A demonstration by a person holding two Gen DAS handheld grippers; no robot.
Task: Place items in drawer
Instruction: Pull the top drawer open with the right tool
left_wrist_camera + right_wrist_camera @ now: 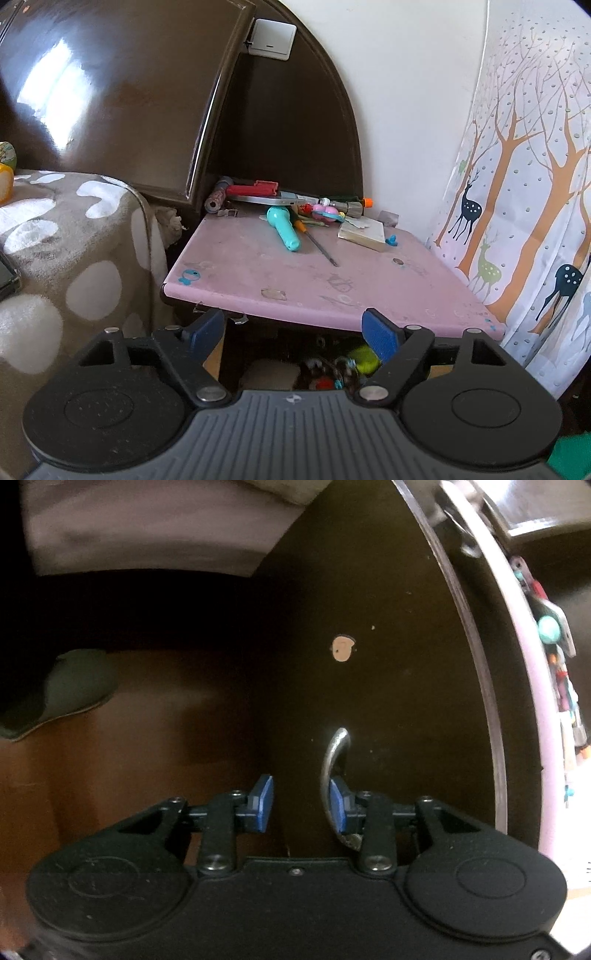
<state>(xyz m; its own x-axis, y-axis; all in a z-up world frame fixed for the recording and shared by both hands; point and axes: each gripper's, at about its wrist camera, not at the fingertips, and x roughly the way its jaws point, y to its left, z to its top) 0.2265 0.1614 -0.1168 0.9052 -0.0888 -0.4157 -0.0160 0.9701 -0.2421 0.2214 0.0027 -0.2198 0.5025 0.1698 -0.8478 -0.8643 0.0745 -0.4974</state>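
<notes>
Our left gripper (295, 332) gapes empty over the open drawer (325, 369); our right gripper (301, 803) sits open around the handle (330, 771).

Glossy dark wood headboard (110, 92); matt pink tabletop (295, 269), scuffed; shiny metal handle (330, 764); fleecy blanket (74, 240).

Deer-print curtain (524, 206) hangs right; spotted blanket (74, 236) lies left.
</notes>
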